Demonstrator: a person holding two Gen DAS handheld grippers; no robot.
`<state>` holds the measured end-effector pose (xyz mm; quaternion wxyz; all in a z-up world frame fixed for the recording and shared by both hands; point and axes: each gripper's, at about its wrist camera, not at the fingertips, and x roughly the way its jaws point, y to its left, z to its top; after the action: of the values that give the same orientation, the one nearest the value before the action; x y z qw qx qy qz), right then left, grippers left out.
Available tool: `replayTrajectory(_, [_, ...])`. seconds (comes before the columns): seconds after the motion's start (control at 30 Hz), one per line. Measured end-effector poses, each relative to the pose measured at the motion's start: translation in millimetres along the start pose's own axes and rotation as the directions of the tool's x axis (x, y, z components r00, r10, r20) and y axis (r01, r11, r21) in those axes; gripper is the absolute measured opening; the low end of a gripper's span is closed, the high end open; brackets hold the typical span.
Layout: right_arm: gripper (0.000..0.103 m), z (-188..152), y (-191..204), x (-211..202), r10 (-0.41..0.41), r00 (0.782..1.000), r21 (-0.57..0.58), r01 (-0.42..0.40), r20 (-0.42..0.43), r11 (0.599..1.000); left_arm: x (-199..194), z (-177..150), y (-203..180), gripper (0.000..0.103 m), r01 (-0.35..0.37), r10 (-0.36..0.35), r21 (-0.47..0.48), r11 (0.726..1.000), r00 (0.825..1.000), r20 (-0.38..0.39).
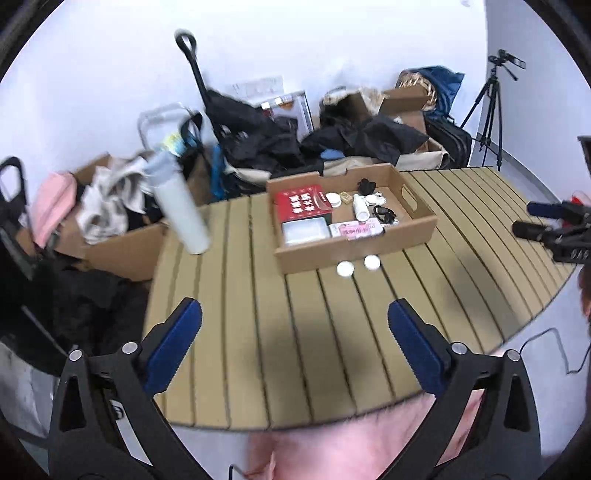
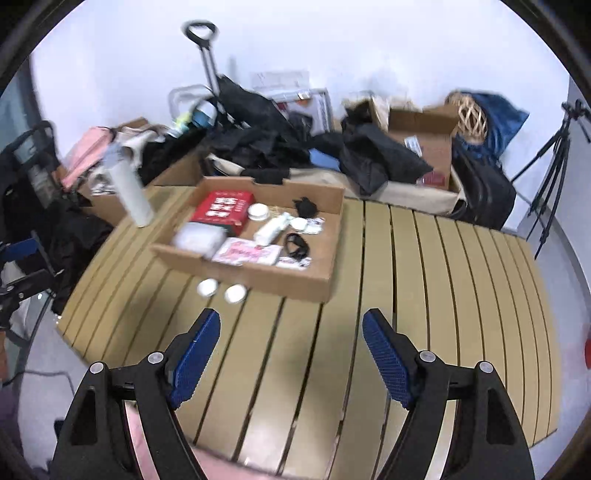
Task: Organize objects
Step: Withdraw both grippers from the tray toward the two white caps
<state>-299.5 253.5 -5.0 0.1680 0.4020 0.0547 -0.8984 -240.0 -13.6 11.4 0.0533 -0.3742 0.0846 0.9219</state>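
A shallow cardboard tray (image 1: 424,229) (image 2: 295,284) sits on the slatted table (image 1: 258,350) (image 2: 424,295). It holds a red box (image 1: 301,203) (image 2: 221,206), a white bottle (image 1: 360,210) (image 2: 271,227), a pink packet (image 1: 354,230) (image 2: 245,253), a black cable (image 1: 384,214) (image 2: 295,243) and small white items. Two white round lids (image 1: 345,268) (image 2: 207,287) lie on the table in front of the tray. A tall white cylinder (image 1: 181,214) (image 2: 133,192) stands at the table's far left edge. My left gripper (image 1: 295,317) is open and empty over the near table. My right gripper (image 2: 291,325) is open and empty too.
Behind the table lie cardboard boxes with clothes (image 1: 110,206) (image 2: 424,147), black garments (image 1: 266,144) (image 2: 258,140) and a trolley handle (image 1: 188,48) (image 2: 201,33). A tripod (image 1: 491,110) (image 2: 554,166) stands at the right. The right gripper shows at the left view's right edge (image 1: 546,225).
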Motion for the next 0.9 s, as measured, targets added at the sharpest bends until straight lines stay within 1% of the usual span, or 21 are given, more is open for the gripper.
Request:
replayTrajectory(0.07, [0.083, -22.6, 5.8, -24.0, 0.000, 0.999, 0.015, 0.000, 0.047, 1.000, -24.9, -24.2, 0.3, 0.103, -0.018, 0.018, -0.008, 1.000, 0.999, 0.036])
replayTrajectory(0.13, [0.083, -50.3, 12.2, -43.6, 0.011, 0.998, 0.049, -0.015, 0.069, 0.999, -42.9, -48.5, -0.4, 0.103, -0.008, 0.010, -0.043, 0.999, 0.998, 0.054])
replayTrajectory(0.2, [0.083, -82.5, 20.1, -56.2, 0.013, 0.996, 0.077, -0.020, 0.086, 0.997, -52.4, -74.8, -1.3, 0.103, 0.018, -0.014, -0.078, 0.997, 0.998, 0.056])
replayTrajectory(0.27, [0.083, -107.1, 25.5, -63.2, 0.003, 0.992, 0.098, -0.015, 0.127, 0.995, -52.0, -92.8, -3.9, 0.103, 0.038, -0.033, -0.104, 0.994, 0.999, 0.042])
replayTrajectory(0.3, [0.083, -124.0, 29.8, -66.7, 0.015, 0.986, 0.112, -0.034, 0.164, 0.993, -47.8, -101.6, -6.3, 0.103, 0.056, -0.053, -0.105, 0.993, 0.998, 0.028])
replayTrajectory(0.33, [0.083, -134.8, 32.4, -66.6, 0.025, 0.984, 0.129, -0.049, 0.178, 0.991, -44.7, -106.1, -7.4, 0.103, 0.053, -0.053, -0.097, 0.994, 0.999, 0.009])
replayTrajectory(0.37, [0.083, -144.5, 35.8, -63.3, 0.041, 0.985, 0.144, -0.066, 0.170, 0.987, -40.5, -107.2, -10.5, 0.103, 0.035, -0.036, -0.082, 0.996, 0.999, -0.013])
replayTrajectory(0.4, [0.083, -149.6, 40.0, -56.4, 0.062, 0.988, 0.145, -0.083, 0.139, 0.986, -37.7, -106.8, -12.7, 0.103, 0.014, -0.015, -0.068, 0.998, 1.000, -0.024])
replayTrajectory(0.43, [0.083, -150.8, 42.7, -50.0, 0.076, 0.991, 0.136, -0.091, 0.111, 0.986, -36.1, -104.7, -12.9, 0.103, 0.000, -0.001, -0.069, 0.998, 1.000, -0.021])
replayTrajectory(0.47, [0.083, -149.9, 46.6, -44.1, 0.072, 0.993, 0.124, -0.082, 0.090, 0.989, -35.8, -103.3, -11.8, 0.103, 0.006, -0.007, -0.079, 0.997, 1.000, -0.016])
replayTrajectory(0.53, [0.083, -149.8, 47.8, -45.1, 0.071, 0.992, 0.117, -0.083, 0.104, 0.990, -34.4, -102.9, -8.0, 0.103, 0.025, -0.026, -0.102, 0.994, 1.000, -0.016])
replayTrajectory(0.57, [0.083, -148.3, 47.7, -44.6, 0.077, 0.990, 0.119, -0.091, 0.115, 0.989, -33.2, -104.1, -6.8, 0.103, 0.022, -0.024, -0.108, 0.994, 0.999, -0.021])
replayTrajectory(0.67, [0.083, -147.8, 47.3, -37.1, 0.068, 0.993, 0.113, -0.079, 0.096, 0.990, -20.4, -103.4, -2.7, 0.103, 0.004, -0.008, -0.114, 0.994, 0.999, -0.039])
replayTrajectory(0.73, [0.083, -143.1, 47.2, -24.6, 0.075, 0.995, 0.097, -0.082, 0.072, 0.992, -6.1, -100.7, -0.8, 0.103, 0.007, -0.013, -0.121, 0.993, 0.998, -0.054])
replayTrajectory(0.77, [0.083, -140.9, 47.3, -20.9, 0.078, 0.995, 0.091, -0.084, 0.068, 0.992, 0.9, -97.6, -0.4, 0.103, 0.017, -0.023, -0.123, 0.992, 0.999, -0.048])
replayTrajectory(0.83, [0.083, -131.1, 51.0, -11.2, 0.078, 0.995, 0.070, -0.083, 0.066, 0.994, 21.6, -88.0, -0.5, 0.103, 0.068, -0.069, -0.122, 0.990, 0.998, -0.009])
replayTrajectory(0.9, [0.083, -117.9, 56.8, 3.9, 0.078, 0.995, 0.041, -0.081, 0.066, 0.996, 46.9, -76.5, -1.4, 0.103, 0.111, -0.112, -0.129, 0.985, 0.994, -0.001])
